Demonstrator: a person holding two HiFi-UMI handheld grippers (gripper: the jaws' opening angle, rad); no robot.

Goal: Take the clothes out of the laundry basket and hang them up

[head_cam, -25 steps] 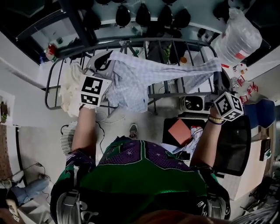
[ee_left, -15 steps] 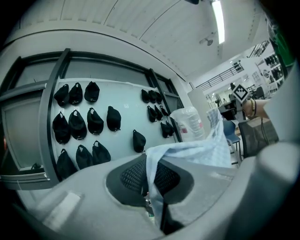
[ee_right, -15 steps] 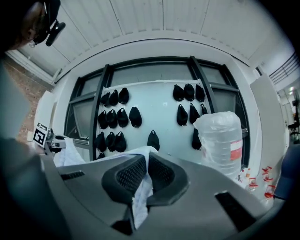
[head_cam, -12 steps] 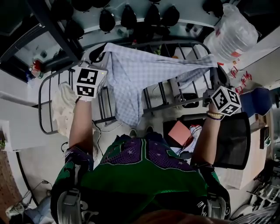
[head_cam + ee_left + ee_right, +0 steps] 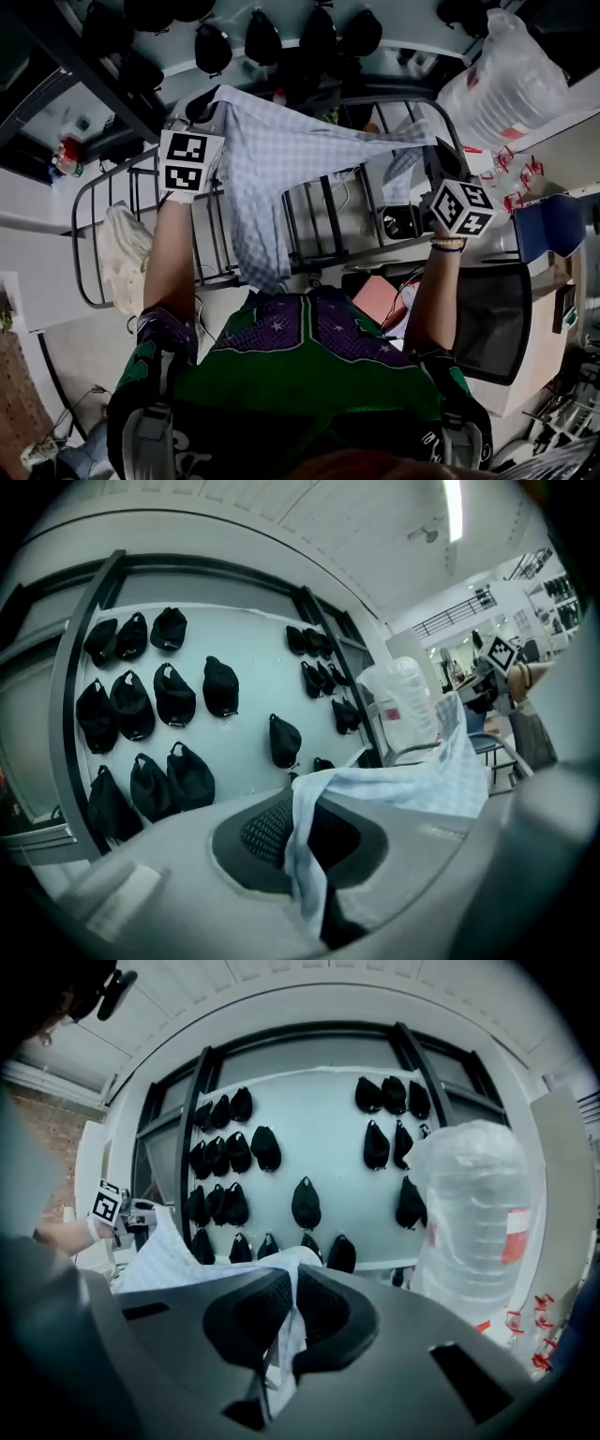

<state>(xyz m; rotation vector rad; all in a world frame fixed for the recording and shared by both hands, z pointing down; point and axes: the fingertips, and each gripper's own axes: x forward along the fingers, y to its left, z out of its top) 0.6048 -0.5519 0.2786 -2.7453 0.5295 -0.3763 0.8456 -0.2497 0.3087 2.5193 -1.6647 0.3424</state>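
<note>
The left tongs [image 5: 302, 836] and right tongs [image 5: 281, 1326] each clamp 1 end of the checked shirt [image 5: 272, 159], stretched above the drying rack [image 5: 328, 216]. It has shifted clear of the cream towel [image 5: 122, 258], likely ready for draping.

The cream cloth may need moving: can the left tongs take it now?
Probably not yet: the left tongs are shut on the shirt. Nothing else blocks the cloth on the rack.

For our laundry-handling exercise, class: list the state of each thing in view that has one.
Shirt: spread out, held at both ends above the rack.
Left hand-held gripper: shut on shirt.
Right hand-held gripper: shut on shirt.
Towel: draped over the rack.
</note>
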